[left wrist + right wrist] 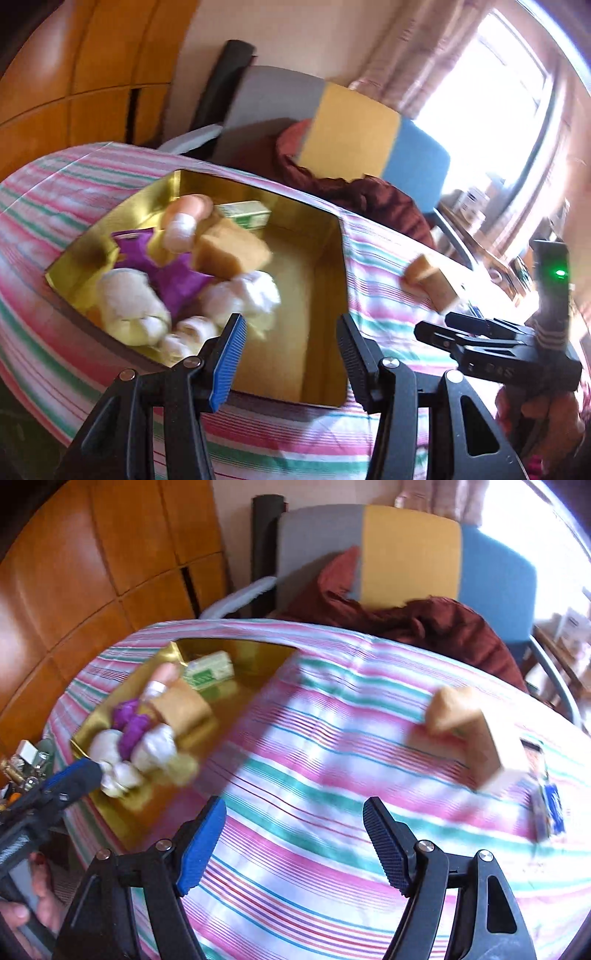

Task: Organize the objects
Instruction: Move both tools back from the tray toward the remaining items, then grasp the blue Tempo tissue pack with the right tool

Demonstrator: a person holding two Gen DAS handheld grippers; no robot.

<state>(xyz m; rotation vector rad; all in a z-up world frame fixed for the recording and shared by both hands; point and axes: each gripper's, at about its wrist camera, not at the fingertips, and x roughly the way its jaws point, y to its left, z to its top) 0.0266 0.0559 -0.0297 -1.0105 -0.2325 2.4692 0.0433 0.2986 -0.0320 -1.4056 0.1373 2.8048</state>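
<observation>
Step in hand (judged): fetch next loose item from the striped cloth (314, 738) & drop it in the gold tin (325, 258). Likely target = tan block (469, 731), lying on cloth right of tin, well apart from it. Both views blurred, so edges are approx.

How to do it well:
- Bring right gripper (295, 845) over the block w/ jaws wider than its narrow side; square the wrist to its faces before closing. It lies skewed, so a corner grip could slip.
- Close only once both pads flank it; cloth is soft & wrinkled, so pressing down may bunch fabric into the pinch.
- Lift clear of the tin wall, then release over the bare floor at the tin's right side. The left side is already crowded (a 2nd tan block (229, 251), purple piece (162, 269), white soft rolls (125, 299), green-white carton (245, 214)).
- A small flat blue-printed pack (550, 797) lies just beside the block, far side; avoid dragging it along.

Tool state:
- Right gripper: jaws apart, roughly mid-width, nothing btw them, pads touch nothing; only cloth below. Block is ahead & to the right, not yet reached.
- Left gripper (291, 350): jaws part-open, empty, poised over near edge of tin; not touching contents as far as I can tell.

A chair w/ dark red fabric (424, 616) stands behind the table; not in the way.
</observation>
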